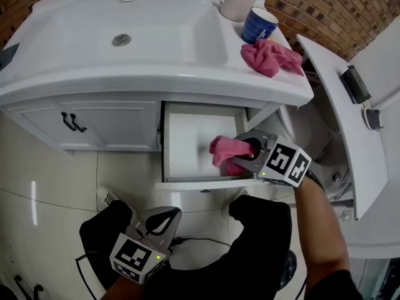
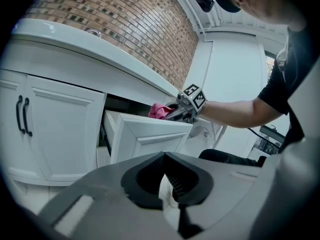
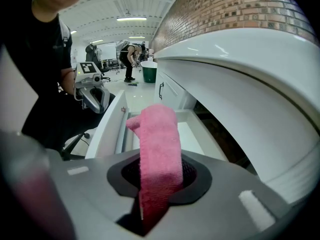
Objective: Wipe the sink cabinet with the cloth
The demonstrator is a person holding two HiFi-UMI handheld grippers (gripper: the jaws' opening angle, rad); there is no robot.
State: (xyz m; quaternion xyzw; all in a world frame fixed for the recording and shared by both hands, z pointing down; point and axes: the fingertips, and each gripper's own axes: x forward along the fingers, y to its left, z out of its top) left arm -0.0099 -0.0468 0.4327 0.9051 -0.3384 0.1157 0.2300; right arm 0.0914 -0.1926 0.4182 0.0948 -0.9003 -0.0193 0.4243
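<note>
Open drawer point(image 1: 187, 144): cloth point(image 1: 222, 149) juts lengthwise from right tongs point(image 1: 244, 157).

Wall: red-brown brick wall point(image 1: 325, 5), pale mortar, regular courses. Floor: glossy white floor tiles point(image 1: 37, 186), thin grout lines, bright reflections. Ceiling: white ribbed ceiling point(image 3: 100, 4) with fluorescent strip lights point(image 3: 131, 19) on; a green bin point(image 3: 148, 71) stands on the far floor.

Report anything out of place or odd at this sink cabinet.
Nothing spilled or damaged. The drawer stands pulled out, the right gripper shut on a pink cloth over it. A second cloth lies crumpled near the edge of the counter, beside the mug.
</note>
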